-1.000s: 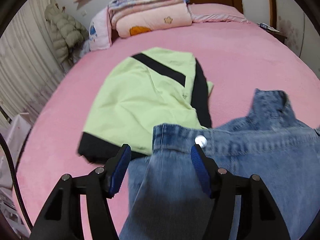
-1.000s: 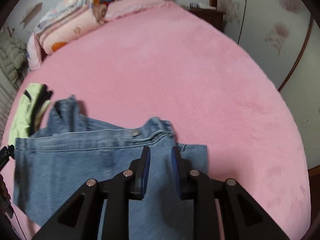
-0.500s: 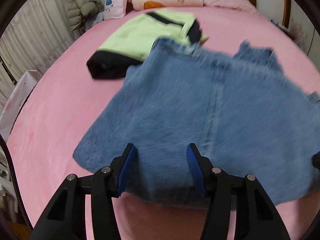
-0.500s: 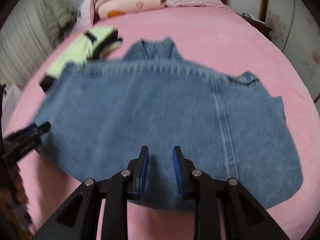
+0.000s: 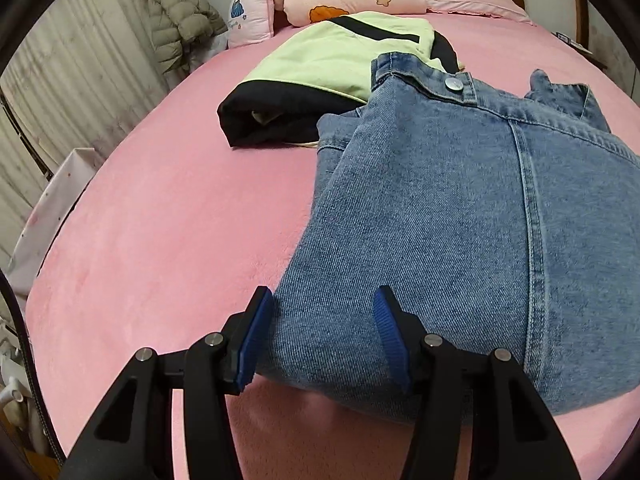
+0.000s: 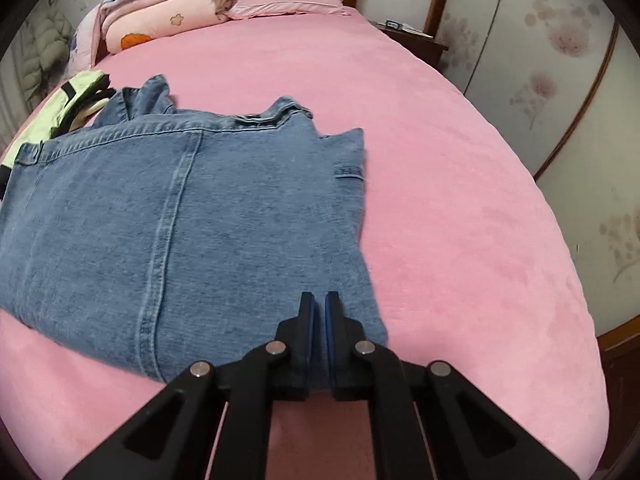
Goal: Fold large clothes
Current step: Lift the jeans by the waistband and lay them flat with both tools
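We fold the denim garment (image 6: 168, 216) flat on the pink bed (image 6: 460, 216).

Its near edge lies by us: our right gripper (image 6: 319, 312) has its jaws pinched on the near right corner, our left gripper (image 5: 320, 320) stands wide open over the left edge. We should grip both corners evenly; the green garment (image 5: 340, 56) crowds the far left, open bed lies rightward.

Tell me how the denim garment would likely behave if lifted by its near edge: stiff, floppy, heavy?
The denim garment would probably drape rather than hold flat, since it lies in soft folds on the pink bed. Its thick weave, seams and metal button suggest some weight. The right gripper, nearly closed on one corner, would likely leave the rest sagging.
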Tool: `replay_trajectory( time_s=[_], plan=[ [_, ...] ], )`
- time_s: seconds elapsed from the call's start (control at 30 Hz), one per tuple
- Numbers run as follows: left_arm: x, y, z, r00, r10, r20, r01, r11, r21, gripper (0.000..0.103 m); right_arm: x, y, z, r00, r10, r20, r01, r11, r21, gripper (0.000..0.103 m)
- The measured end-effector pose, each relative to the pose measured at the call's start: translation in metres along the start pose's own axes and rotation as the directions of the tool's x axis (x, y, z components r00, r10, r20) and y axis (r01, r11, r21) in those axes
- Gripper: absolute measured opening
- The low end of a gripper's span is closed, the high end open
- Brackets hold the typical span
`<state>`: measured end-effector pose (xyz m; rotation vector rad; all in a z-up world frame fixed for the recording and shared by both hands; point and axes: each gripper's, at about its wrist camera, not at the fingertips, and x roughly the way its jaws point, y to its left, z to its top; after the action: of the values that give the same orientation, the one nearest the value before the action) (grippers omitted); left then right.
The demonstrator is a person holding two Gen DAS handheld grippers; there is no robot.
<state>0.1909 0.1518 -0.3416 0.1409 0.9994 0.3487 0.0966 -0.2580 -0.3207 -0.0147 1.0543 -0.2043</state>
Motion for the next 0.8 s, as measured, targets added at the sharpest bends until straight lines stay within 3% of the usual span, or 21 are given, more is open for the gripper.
replay_trajectory(
  time_s=[0.3, 0.43, 0.5, 0.6, 0.8],
  plan=[
    [-0.011, 0.008, 0.011, 0.999, -0.023, -0.045, 0.02, 0.997, -0.078, 0.055, 0.002, 0.003, 0.009, 0.999, -0.018, -0.038, 0.019, 0.999, 0.032, 0.008],
    [-0.035, 0.018, 0.022, 0.992, -0.104, -0.075, 0.093, 0.985, -0.142, 0.08, -0.019, 0.008, 0.02, 0.999, 0.014, -0.037, -0.012, 0.999, 0.043, 0.008],
    [-0.049, 0.025, 0.028, 0.986, -0.145, -0.085, 0.127, 0.974, -0.189, 0.081, -0.032, 0.012, 0.026, 0.998, 0.048, -0.03, -0.047, 0.997, 0.057, 0.008],
    [-0.063, 0.027, 0.035, 0.972, -0.166, -0.167, 0.131, 0.97, -0.202, 0.081, -0.055, 0.023, 0.035, 0.997, 0.08, -0.003, -0.079, 0.994, 0.072, 0.008],
    [-0.098, 0.033, 0.036, 0.95, -0.264, -0.166, 0.216, 0.941, -0.26, 0.081, -0.102, 0.053, 0.048, 0.984, 0.165, 0.063, -0.169, 0.983, 0.073, 0.008]
  ],
)
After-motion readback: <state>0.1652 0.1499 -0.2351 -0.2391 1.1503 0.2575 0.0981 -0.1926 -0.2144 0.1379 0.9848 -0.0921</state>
